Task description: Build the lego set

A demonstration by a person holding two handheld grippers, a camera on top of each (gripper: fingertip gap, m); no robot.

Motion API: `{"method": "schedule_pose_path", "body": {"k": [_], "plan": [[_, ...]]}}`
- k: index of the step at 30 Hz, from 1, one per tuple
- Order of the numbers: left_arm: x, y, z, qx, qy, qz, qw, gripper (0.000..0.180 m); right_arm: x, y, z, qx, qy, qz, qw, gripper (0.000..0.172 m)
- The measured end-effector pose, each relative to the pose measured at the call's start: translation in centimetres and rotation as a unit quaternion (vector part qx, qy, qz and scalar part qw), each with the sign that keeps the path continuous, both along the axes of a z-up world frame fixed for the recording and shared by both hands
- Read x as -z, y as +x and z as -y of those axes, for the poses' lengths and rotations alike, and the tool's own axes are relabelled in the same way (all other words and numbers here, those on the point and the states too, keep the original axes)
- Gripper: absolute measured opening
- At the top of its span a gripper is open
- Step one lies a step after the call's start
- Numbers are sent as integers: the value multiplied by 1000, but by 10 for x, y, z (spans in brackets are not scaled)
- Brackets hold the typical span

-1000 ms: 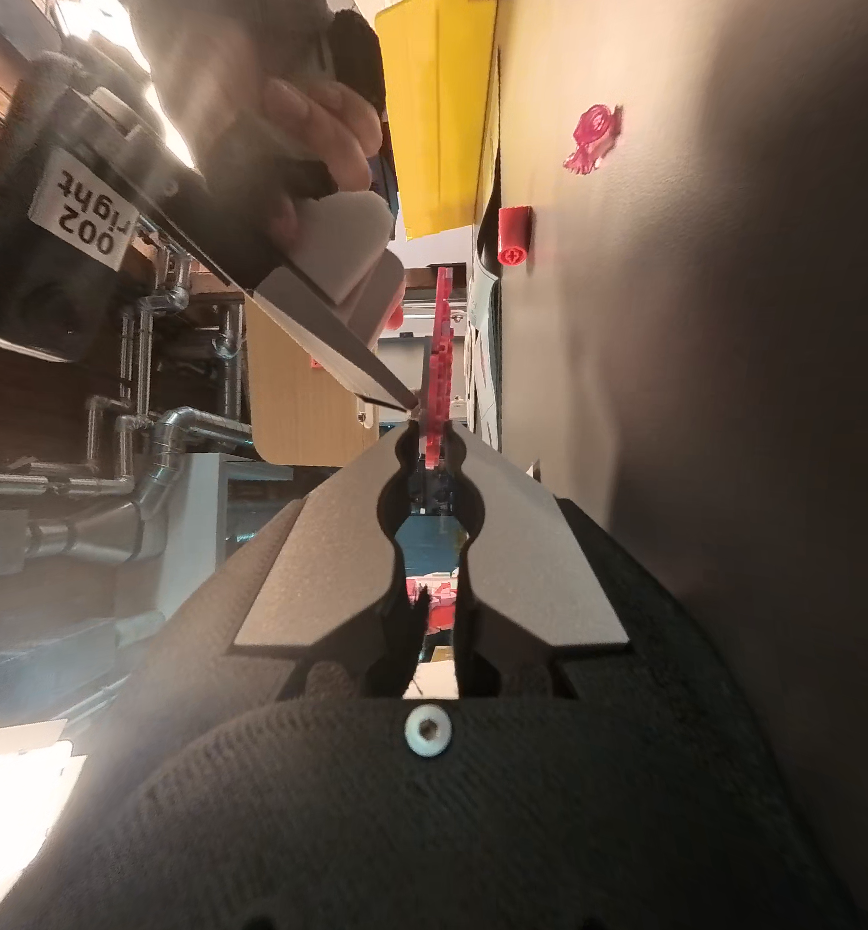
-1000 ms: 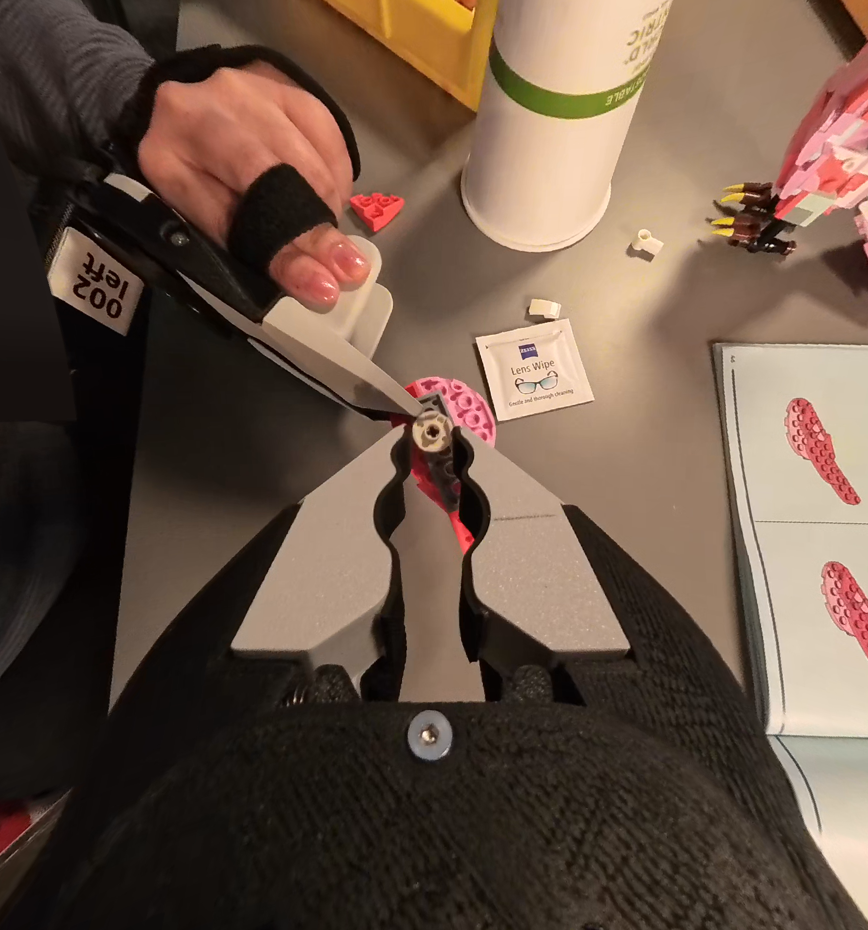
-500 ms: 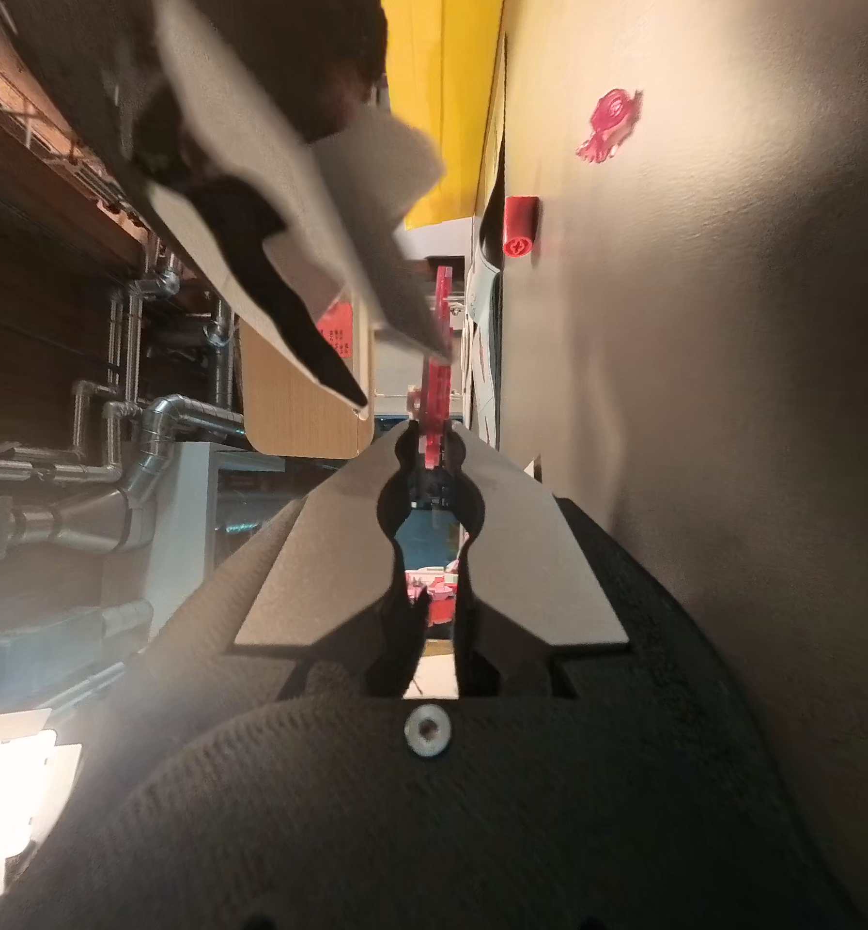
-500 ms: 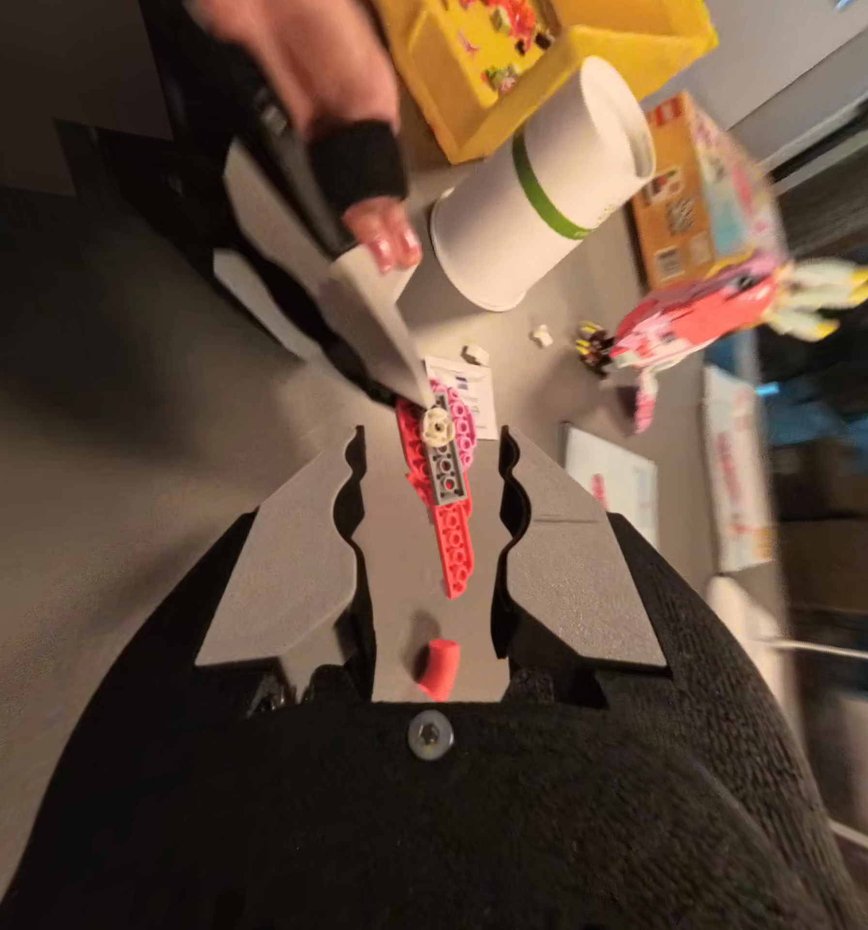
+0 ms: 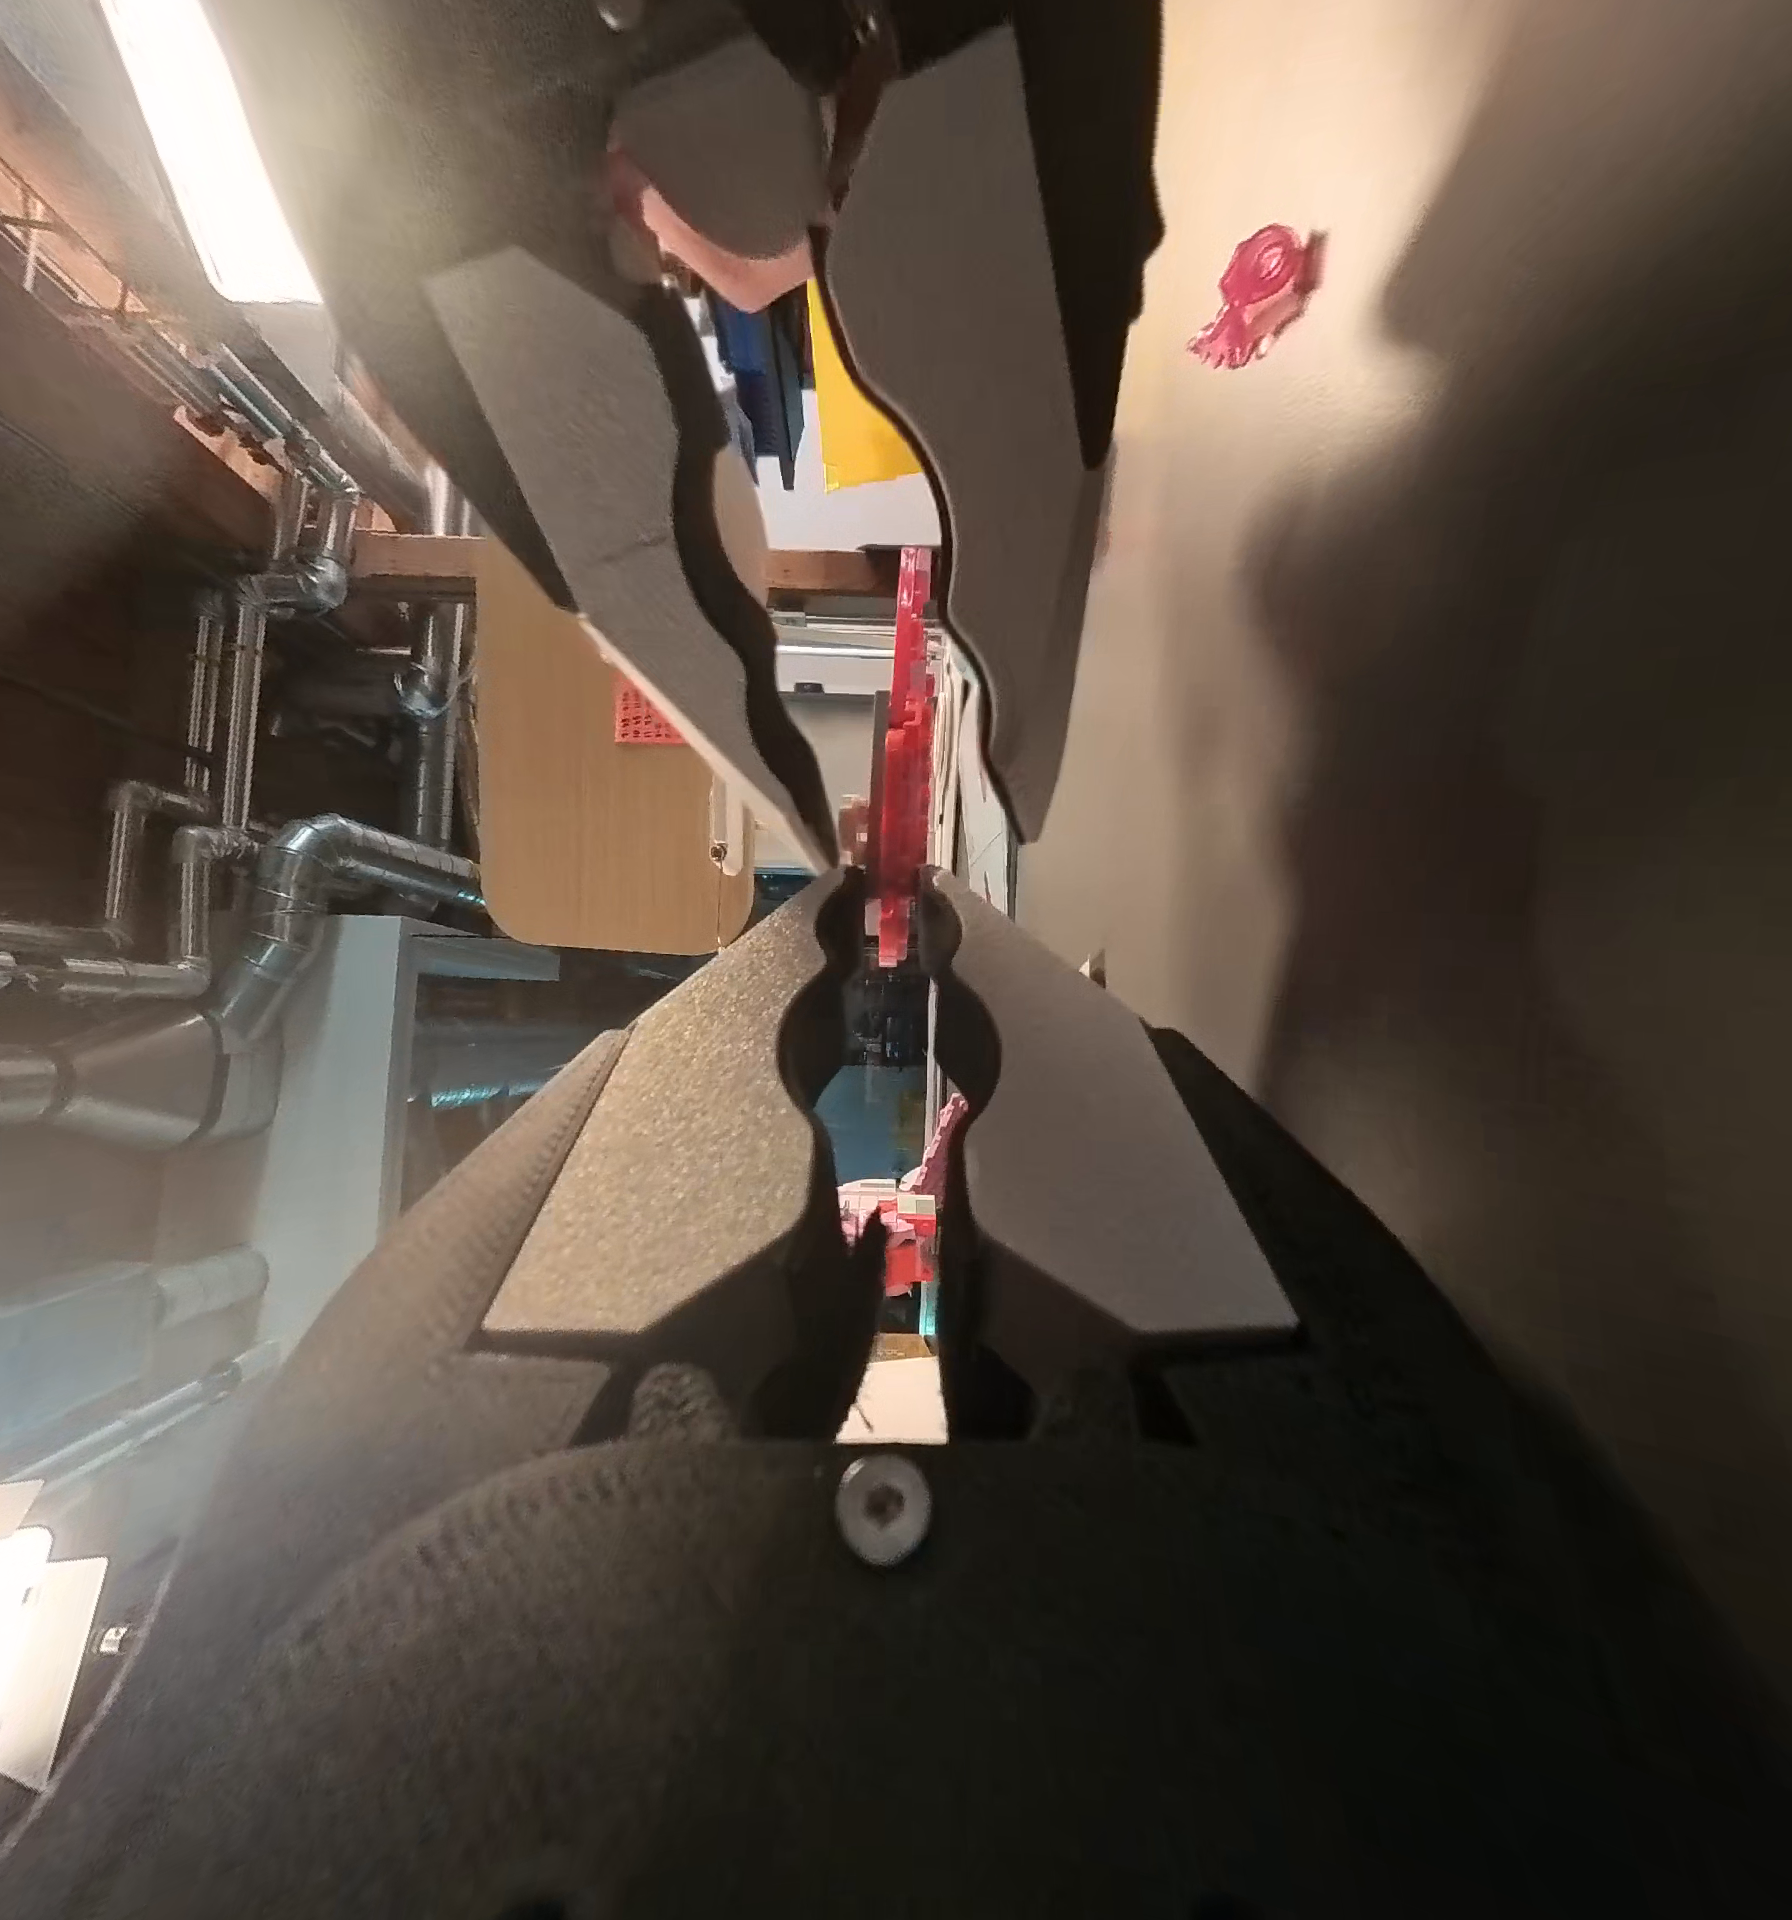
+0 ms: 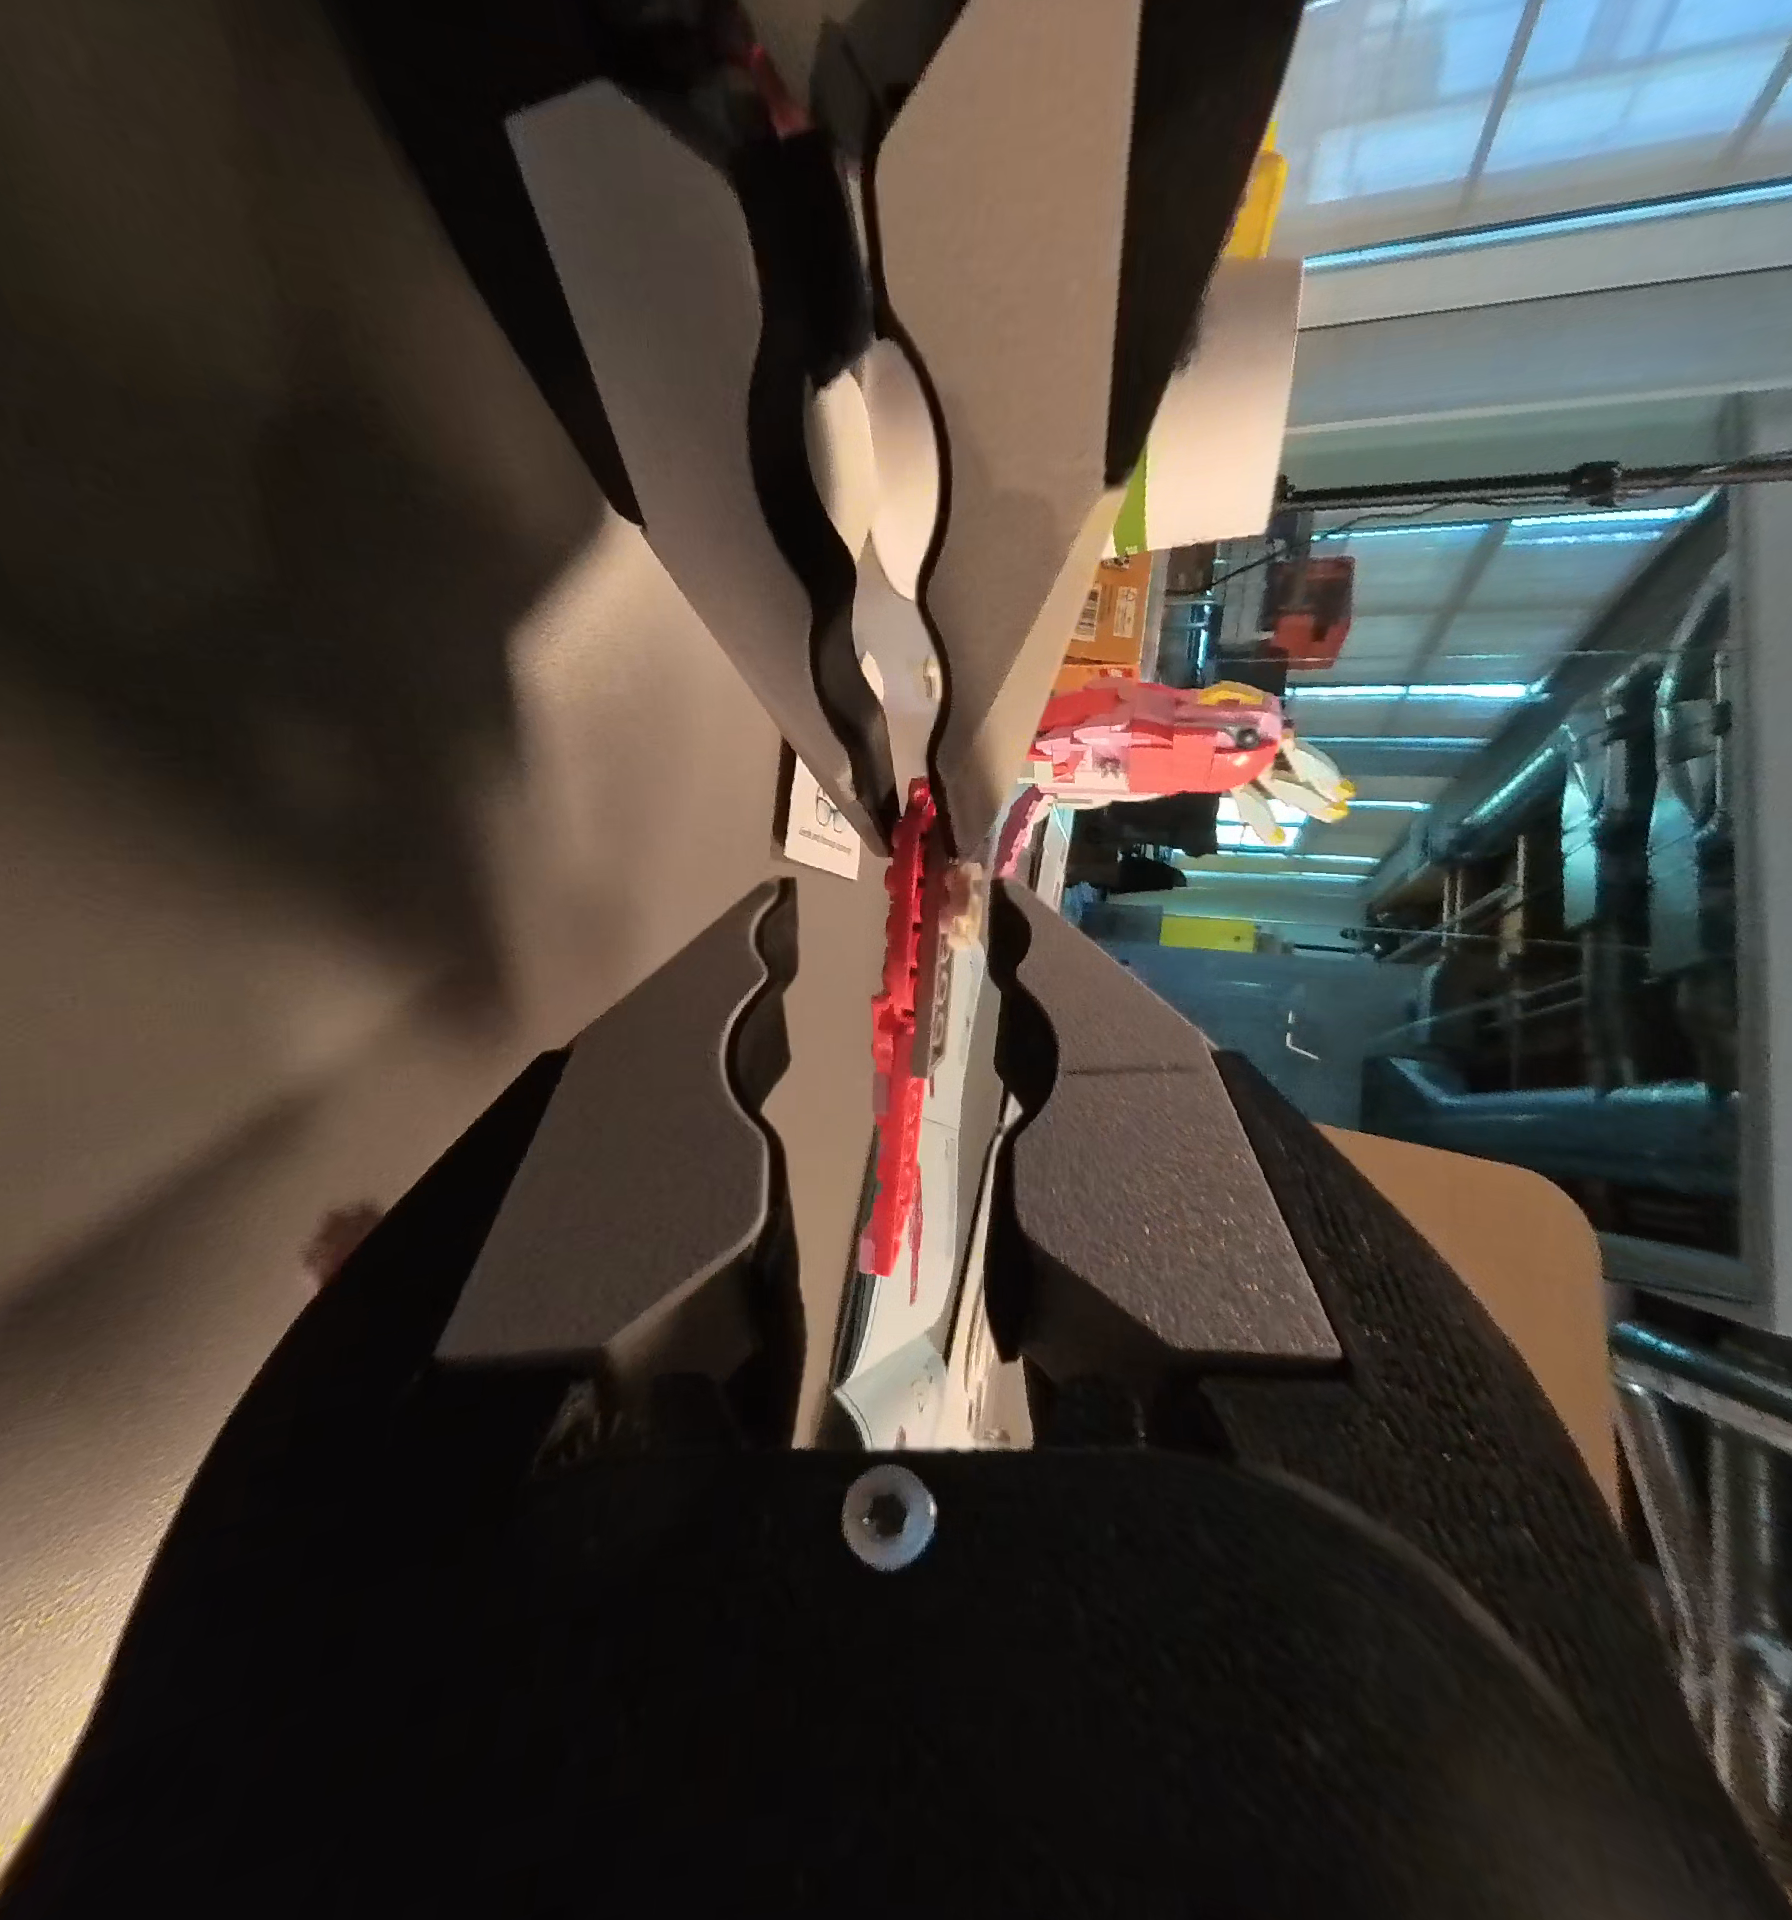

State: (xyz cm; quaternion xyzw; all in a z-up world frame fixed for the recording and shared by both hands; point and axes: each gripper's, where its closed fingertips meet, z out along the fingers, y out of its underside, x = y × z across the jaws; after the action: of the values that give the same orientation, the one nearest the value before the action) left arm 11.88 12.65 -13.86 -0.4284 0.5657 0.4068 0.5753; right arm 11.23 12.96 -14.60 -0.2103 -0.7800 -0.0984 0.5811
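While the left wrist view lies rolled on its side, the left gripper (image 5: 890,896) pinches the end of a thin red brick-built plate assembly (image 5: 907,769), seen edge-on, both tips pressing on it. The right gripper (image 5: 923,847) reaches in from above, its fingers straddling the assembly's far part. A magenta piece (image 5: 1258,297) lies on the grey table (image 5: 1494,935). In the right wrist view, the right gripper (image 6: 890,896) stands part-open about the red assembly (image 6: 904,1039), which bears a grey strip and a tan stud; gaps show on both sides. Opposite, the left gripper (image 6: 913,821) clamps its far end. A red-and-pink brick model (image 6: 1162,750) stands beyond.
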Motion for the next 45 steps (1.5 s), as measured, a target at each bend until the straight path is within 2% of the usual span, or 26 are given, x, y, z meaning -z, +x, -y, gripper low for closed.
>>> {"method": "schedule_pose_path", "body": {"k": [7,16,20,24,27,32,45], "plan": [[2,5,4,20,-11,3,1000,9,-3,-1,-1,-7,13,-19,1000,15],[2,10,11,48,-28,20,998,9,-3,3,4,-37,30,-26,999,14],[2,11,10,55,-42,46,997,10,-1,5,3,-28,-26,-28,999,13],[-3,1,4,36,-54,92,994,20,-2,8,4,-28,-103,-35,994,14],[1,6,8,56,-63,78,993,10,-2,10,8,-39,-143,-36,988,14],[-1,10,14,67,-70,82,992,8,-4,13,12,-55,-159,-44,985,14],[2,13,16,70,-87,84,990,7,-4,16,12,-86,53,-34,994,13]]}}
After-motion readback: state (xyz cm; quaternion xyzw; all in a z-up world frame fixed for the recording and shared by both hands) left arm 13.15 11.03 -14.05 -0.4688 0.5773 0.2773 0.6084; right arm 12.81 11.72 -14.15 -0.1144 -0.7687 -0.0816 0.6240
